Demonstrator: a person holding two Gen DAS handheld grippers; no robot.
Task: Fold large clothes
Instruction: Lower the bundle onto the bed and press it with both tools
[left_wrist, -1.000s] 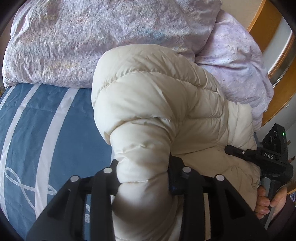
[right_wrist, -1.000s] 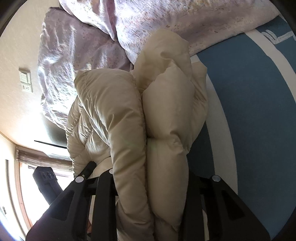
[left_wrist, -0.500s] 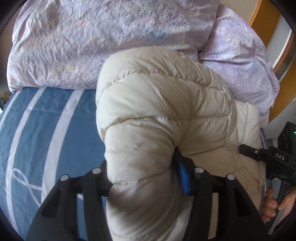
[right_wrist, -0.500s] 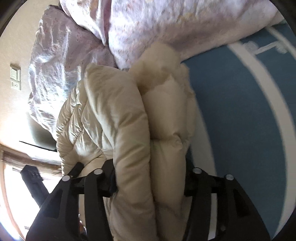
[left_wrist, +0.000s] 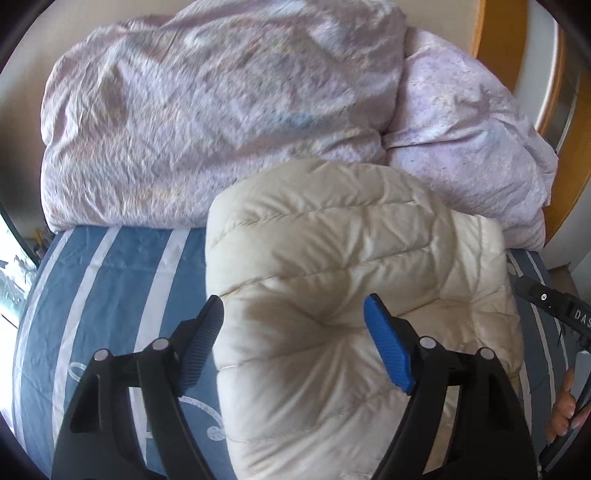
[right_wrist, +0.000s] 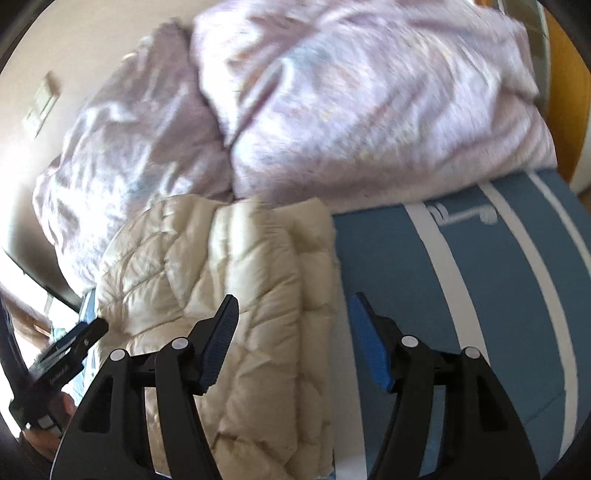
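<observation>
Letting go of the folded puffer jacket on the bed

Hovering above the cream puffer jacket (left_wrist: 343, 295), the left tongs (left_wrist: 293, 345) point steeply down at it, their jaws spread apart. They have just been opening; the jacket's near fold bulges up in the gap between them, yet neither blue pad presses on it. The right tongs (right_wrist: 291, 341) are angled down the same way and have also just been opening. Their jaws stand released over the jacket's edge where it meets the blue striped bedsheet (right_wrist: 480, 295), one pad over the quilting, the other over the sheet.

The jacket lies folded into a thick bundle on the bed, its far end pushed up against the crumpled lilac duvet (left_wrist: 221, 110) heaped at the head of the bed. In the left view the other tool shows at the right border, with a person's fingers (left_wrist: 563, 413) curled round its handle. The right view is blurred, so fine detail there cannot be told.
</observation>
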